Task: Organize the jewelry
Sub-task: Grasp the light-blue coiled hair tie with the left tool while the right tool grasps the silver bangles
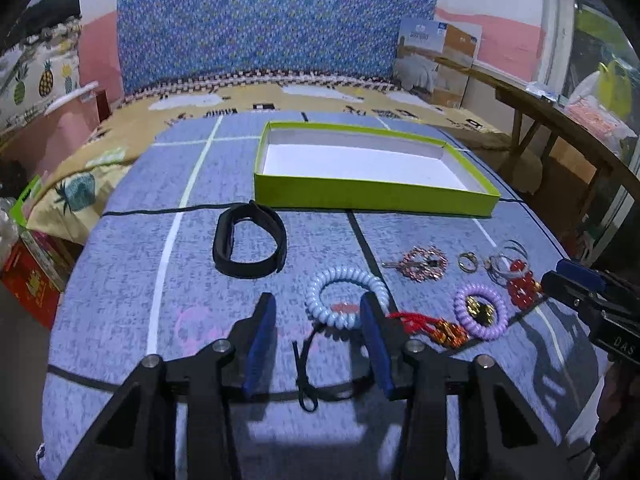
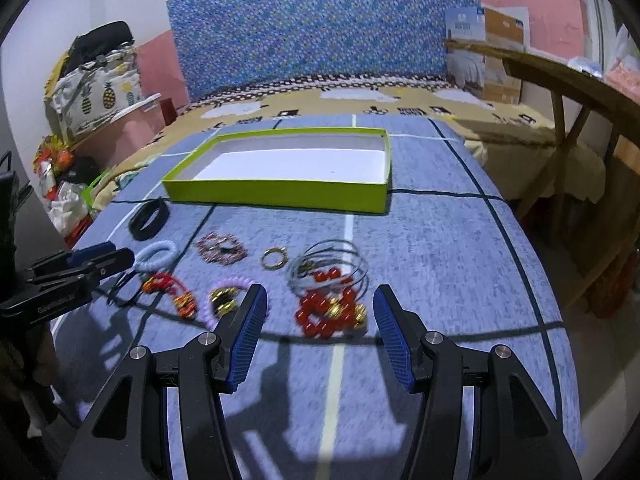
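Claws first, both low over the blue-grey cloth (image 1: 120, 280) that covers the surface: the left claw (image 1: 318, 312) is spread wide with nothing between its blue pads, its right finger (image 1: 374, 344) crossing in front of the pale blue coil bracelet (image 1: 346, 294), and a thin black cord (image 1: 308, 376) lies looped on the cloth in the gap between the fingers. Over on the other side, the right claw (image 2: 320, 304) is just as wide apart and just as empty, hanging close in front of the red bead bracelet (image 2: 326, 314) with its gold beads. Just left of that claw sits the purple coil tie (image 2: 230, 302) with a gold piece inside it, and further left the red knotted cord (image 2: 170, 290) with orange-gold charms. One step back, thin silver bangles (image 2: 332, 266) overlap the red beads, a gold ring (image 2: 273, 258) lies beside them, and a pink beaded brooch (image 2: 220, 249) sits apart to its left. Beyond the pale blue coil, the black strap band (image 1: 250, 242) rests alone on the cloth. Further back still, the lime-green tray (image 1: 372, 194) with its white floor stands just past a dark line on the cloth, and none of the jewelry is in it. Behind it all, a blue patterned headboard (image 1: 276, 24).
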Demonstrator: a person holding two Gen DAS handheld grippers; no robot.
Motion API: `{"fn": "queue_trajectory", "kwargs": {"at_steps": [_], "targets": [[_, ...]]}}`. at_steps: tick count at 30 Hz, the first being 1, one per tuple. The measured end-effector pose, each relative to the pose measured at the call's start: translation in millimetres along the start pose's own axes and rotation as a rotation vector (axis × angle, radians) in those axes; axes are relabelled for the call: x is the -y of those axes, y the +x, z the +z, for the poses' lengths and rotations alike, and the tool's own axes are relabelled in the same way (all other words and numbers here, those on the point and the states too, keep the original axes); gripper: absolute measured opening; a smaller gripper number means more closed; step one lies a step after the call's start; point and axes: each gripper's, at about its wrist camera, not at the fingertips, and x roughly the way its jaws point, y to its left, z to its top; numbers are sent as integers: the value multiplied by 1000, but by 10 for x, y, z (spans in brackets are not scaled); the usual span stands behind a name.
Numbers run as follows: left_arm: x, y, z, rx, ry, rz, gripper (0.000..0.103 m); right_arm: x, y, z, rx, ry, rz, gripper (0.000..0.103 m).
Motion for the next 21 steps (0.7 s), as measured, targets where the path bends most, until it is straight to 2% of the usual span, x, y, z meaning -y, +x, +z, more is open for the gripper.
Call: {"fn": "queue_trajectory", "kwargs": {"at_steps": [4,7,12,14,17,18,21], "targets": [[-7,107,68,-26,1,9,39,113,108,111,-19,17,-2,56],[-13,185,85,-57,-1,9,35,195,199,193,-41,39,7,50],[19,277,103,-97,9,7,25,282,382,275,-108,52,34,26],[33,302,115,-107,16,7,22,281,452,292,-137,41,42,24],[57,323,128,-117,29,7,16,271,506,290,-158,29,45,8],[58,327,131,-118,35,9,12,266,508,290,-158,24,42,5],[79,323,136,-113,53,3,10,252,478,304,-144,15,45,2]]}}
